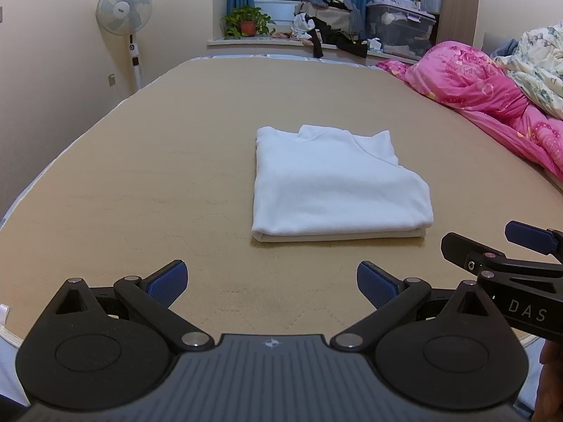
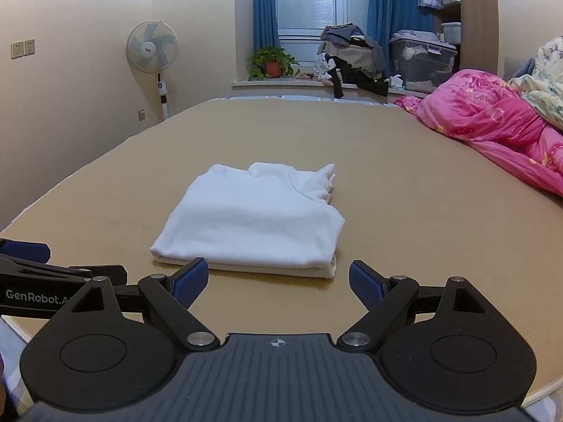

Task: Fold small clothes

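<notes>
A white garment [image 1: 334,183] lies folded into a neat rectangle on the tan bed surface [image 1: 140,183]; it also shows in the right wrist view [image 2: 257,221]. My left gripper [image 1: 271,281] is open and empty, held back from the garment's near edge. My right gripper [image 2: 278,281] is open and empty, just short of the garment's near edge. The right gripper's fingers [image 1: 492,249] show at the right of the left wrist view. The left gripper's fingers [image 2: 35,260] show at the left of the right wrist view.
A pink quilt [image 1: 492,105] and a floral blanket [image 1: 538,66] are heaped along the bed's right side. Beyond the bed, a windowsill holds a potted plant [image 1: 246,23], a clothes pile [image 1: 327,17] and a plastic bin [image 1: 401,28]. A standing fan [image 1: 125,10] is at far left.
</notes>
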A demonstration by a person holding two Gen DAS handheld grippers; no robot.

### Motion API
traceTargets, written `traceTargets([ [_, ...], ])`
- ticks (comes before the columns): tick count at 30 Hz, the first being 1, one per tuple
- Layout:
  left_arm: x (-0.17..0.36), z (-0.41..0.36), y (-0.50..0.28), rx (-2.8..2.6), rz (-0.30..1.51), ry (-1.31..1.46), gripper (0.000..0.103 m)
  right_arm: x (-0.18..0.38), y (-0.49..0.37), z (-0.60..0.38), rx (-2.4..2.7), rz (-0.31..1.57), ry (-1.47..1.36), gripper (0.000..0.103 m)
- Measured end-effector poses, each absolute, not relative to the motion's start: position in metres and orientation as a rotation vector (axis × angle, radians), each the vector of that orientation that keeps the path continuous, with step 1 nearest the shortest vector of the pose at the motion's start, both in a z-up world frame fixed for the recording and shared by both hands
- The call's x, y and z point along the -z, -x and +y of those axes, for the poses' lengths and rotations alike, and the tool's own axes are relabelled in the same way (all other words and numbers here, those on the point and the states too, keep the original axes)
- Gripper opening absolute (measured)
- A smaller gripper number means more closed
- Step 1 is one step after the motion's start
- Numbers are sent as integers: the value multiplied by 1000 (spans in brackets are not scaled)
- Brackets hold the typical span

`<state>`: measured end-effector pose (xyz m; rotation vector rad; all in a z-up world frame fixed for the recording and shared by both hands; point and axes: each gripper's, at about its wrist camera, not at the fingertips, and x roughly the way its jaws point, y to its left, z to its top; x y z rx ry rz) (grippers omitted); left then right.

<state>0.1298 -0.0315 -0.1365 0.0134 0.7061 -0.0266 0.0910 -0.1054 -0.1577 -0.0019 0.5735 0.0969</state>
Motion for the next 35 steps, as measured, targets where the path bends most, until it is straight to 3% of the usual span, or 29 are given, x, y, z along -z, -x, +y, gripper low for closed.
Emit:
traceTargets([
  [35, 134, -32, -129, 26, 700, -10, 103, 156, -91, -106, -97, 568, 12, 88],
])
